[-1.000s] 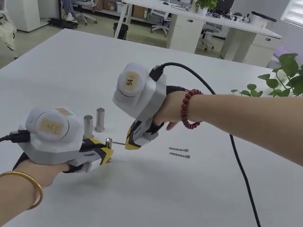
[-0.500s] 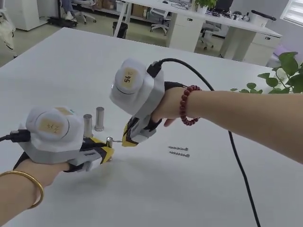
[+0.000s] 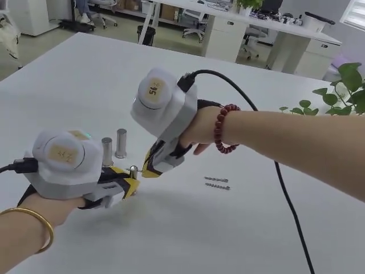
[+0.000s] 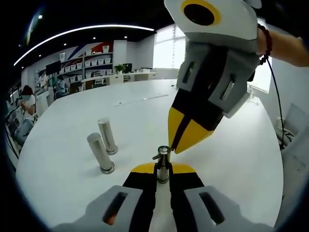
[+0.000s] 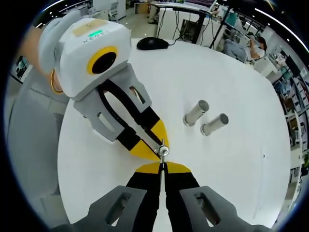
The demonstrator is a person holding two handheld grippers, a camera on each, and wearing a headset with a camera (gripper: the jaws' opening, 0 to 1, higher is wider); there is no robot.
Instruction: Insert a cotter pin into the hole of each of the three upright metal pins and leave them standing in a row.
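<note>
Open-plan office. Rows of white desks (image 3: 285, 27) with swivel chairs (image 3: 193, 24) and drawer units (image 3: 219, 41) stand behind the large white worktop (image 3: 80, 80). Shelving with storage boxes (image 4: 89, 65) lines a wall. A potted plant (image 3: 344, 91) stands at the worktop's edge.

Left tool (image 3: 131, 182) and right tool (image 3: 146, 170): grey-white shells, yellow-black jaws, black cable (image 3: 288, 197). Red bead bracelet (image 3: 221, 130), gold bangle (image 3: 34, 220).

A white worktop (image 3: 85, 74) spreads wide. Leafy green plants (image 3: 348, 80) stand at its far right edge. Beyond it are white desks (image 3: 274, 28), office chairs (image 3: 193, 24) and a dark bin (image 3: 146, 36). Shelves of boxes (image 4: 89, 63) line the back wall.
</note>
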